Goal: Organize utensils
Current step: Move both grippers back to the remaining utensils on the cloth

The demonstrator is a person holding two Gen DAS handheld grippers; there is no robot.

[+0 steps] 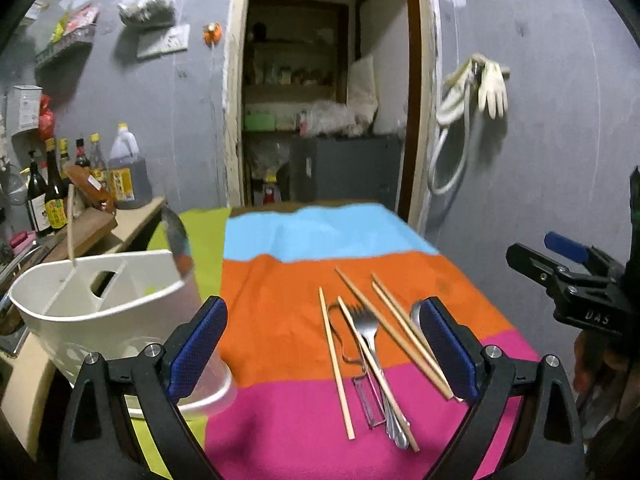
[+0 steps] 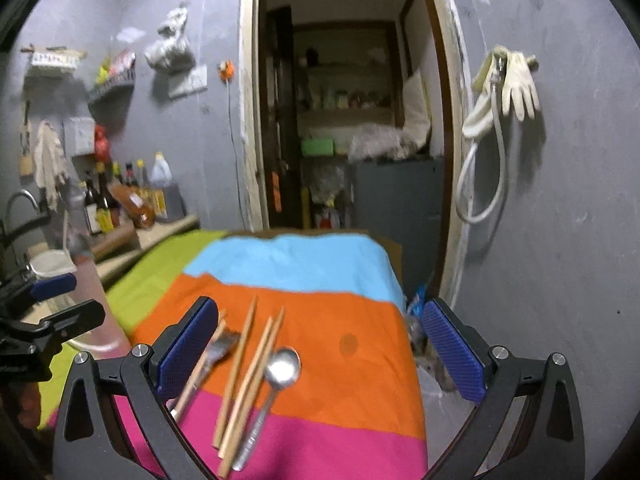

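Left wrist view shows the left hand-held gripper (image 1: pixel 322 354) hanging spread wide and empty over the striped cloth (image 1: pixel 280 320) on the tabletop, with the loose utensils lying between its pads: a fork (image 1: pixel 366 322), several chopsticks (image 1: pixel 394 334), a wire-handled peeler (image 1: pixel 366 394) and, half hidden by the right pad, a spoon (image 1: pixel 416 314). The white caddy (image 1: pixel 104 300) stands at the tabletop's left edge, already holding one chopstick in a compartment. The right hand-held gripper (image 2: pixel 320 354) is likewise agape with nothing in it, nearer the tabletop's right edge.

The step looks like picking one utensil from the heap. The pieces cross one another: a chopstick lies over the fork and peeler, so I would take whatever lies on top first. The spoon, lying beside the chopsticks at the right of the heap, looks the easiest for the right hand-held gripper. Close on a handle's middle and lift straight up, so neighbours are not dragged across the cloth, which could bunch.
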